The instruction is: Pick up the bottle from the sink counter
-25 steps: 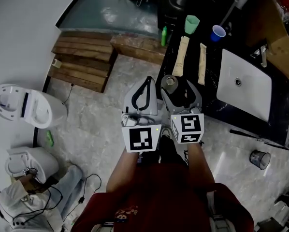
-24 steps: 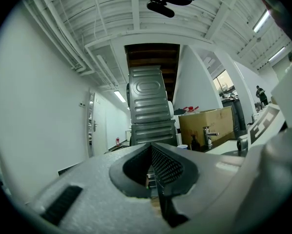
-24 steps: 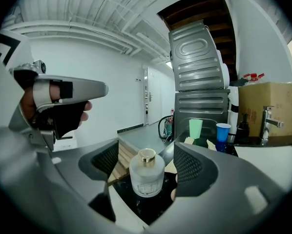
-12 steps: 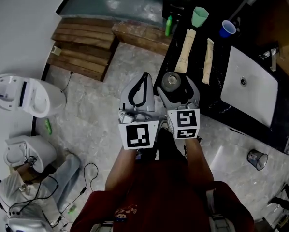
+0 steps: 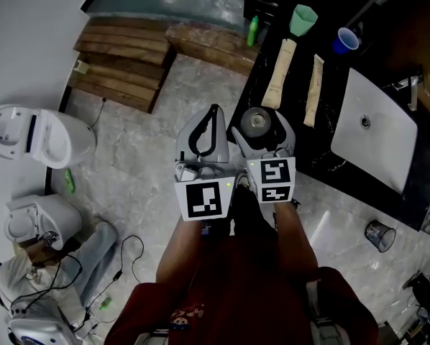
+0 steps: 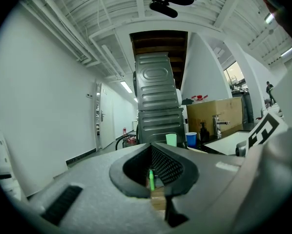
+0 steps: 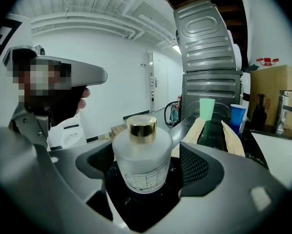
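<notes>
Near the black bench's edge, the bottle is being straddled, not clamped, by the right gripper's fingers, which have just been opening wide. A grasp is seemingly being prepared. The left gripper's fingers are being held together.

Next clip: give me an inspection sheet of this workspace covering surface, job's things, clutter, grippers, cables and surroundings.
Surface: black sink counter with a white basin.
Job's things: frosted bottle with a gold cap, upright near the counter's edge.
Clutter: green cup, blue cup, two pale strips lying flat, small green bottle.
Grippers: right gripper open, its jaws have just been opening, the frosted bottle stands between them with the pads clear of it; left gripper shut, empty, beside the counter.
Cables: black cables on the floor.
Surroundings: white toilets, wooden pallets, waste bin.
</notes>
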### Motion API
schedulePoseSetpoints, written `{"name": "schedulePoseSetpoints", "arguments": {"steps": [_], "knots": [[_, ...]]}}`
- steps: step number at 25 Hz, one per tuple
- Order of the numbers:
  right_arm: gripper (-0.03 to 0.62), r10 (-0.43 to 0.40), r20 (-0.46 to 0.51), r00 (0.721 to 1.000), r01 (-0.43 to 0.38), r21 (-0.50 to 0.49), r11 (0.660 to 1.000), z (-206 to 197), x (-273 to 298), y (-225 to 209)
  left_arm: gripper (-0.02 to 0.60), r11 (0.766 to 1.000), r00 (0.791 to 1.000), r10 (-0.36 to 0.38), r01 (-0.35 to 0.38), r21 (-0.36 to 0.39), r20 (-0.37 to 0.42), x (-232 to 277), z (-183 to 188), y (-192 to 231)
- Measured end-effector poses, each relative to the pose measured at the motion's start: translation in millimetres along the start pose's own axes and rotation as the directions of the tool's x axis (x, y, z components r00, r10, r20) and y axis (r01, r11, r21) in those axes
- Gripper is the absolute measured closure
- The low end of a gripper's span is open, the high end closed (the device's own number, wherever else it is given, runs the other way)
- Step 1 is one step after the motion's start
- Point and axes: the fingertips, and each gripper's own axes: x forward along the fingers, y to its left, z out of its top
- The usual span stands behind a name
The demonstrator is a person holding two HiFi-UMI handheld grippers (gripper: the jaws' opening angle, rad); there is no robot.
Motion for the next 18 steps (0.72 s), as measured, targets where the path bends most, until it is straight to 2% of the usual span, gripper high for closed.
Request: {"name": "schedulePoseSetpoints", "arguments": {"steps": [6,11,18], "knots": [[0.192,0.003,-0.021,1.000,-0.004,-0.022,1.000,-4.7,6.3,2.8,0.578,1.000,1.000,0.007,-0.007,0.000,-0.009,4.4,-3.4,5.4],[0.226,-0.024,-0.021,0.999,0.023,-0.033,0.999,-5.3,7.2,-0.6,0.578,1.000,1.000,0.010,-0.010,-0.004,-0.018,5.3,-9.1,9.0],[0.256,-0.016,-0.020,1.000,0.014,-0.069,0.998,-4.7,8.1,1.8,0.578,1.000,1.000,0.011,-0.011,0.001,-0.021,5.2,-11.8,12.6]]}}
